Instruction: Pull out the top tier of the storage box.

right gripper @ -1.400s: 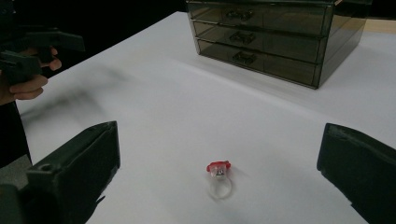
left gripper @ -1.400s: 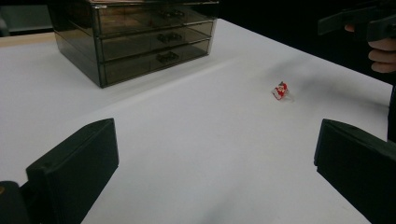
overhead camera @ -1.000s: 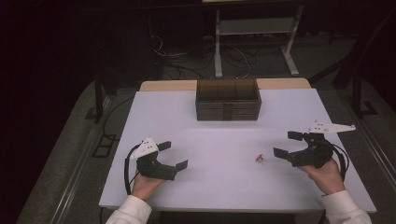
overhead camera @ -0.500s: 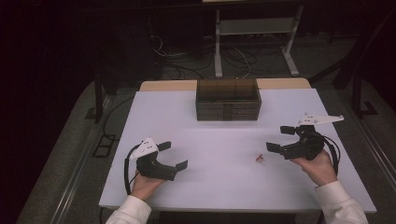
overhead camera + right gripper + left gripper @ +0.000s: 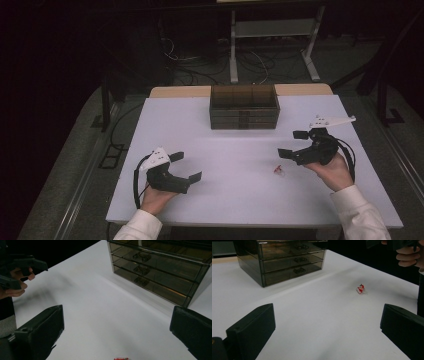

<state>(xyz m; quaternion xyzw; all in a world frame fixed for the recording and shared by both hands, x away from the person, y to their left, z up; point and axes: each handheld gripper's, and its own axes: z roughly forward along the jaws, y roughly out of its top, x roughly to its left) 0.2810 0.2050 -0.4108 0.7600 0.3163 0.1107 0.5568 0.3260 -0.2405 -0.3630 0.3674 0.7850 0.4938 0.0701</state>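
A smoky brown three-drawer cabinet (image 5: 244,107) stands at the back middle of the white table (image 5: 225,150), all drawers closed. A tiny red and white object (image 5: 278,170) lies on the table to the right of centre; it also appears in the left gripper view (image 5: 360,288) and at the bottom edge of the right gripper view (image 5: 121,359). My left gripper (image 5: 186,166) rests open near the front left, nothing between its jaws. My right gripper (image 5: 293,144) hovers open just up and right of the small object, jaws pointing left.
The cabinet (image 5: 160,267) sits close ahead of the right gripper. Beyond the table are a dark floor, cables (image 5: 200,62) and a metal stand (image 5: 272,30). A wooden edge (image 5: 180,91) shows behind the white top.
My right gripper has moved left and a little forward, toward the small red object and the cabinet. The left gripper has stayed put.
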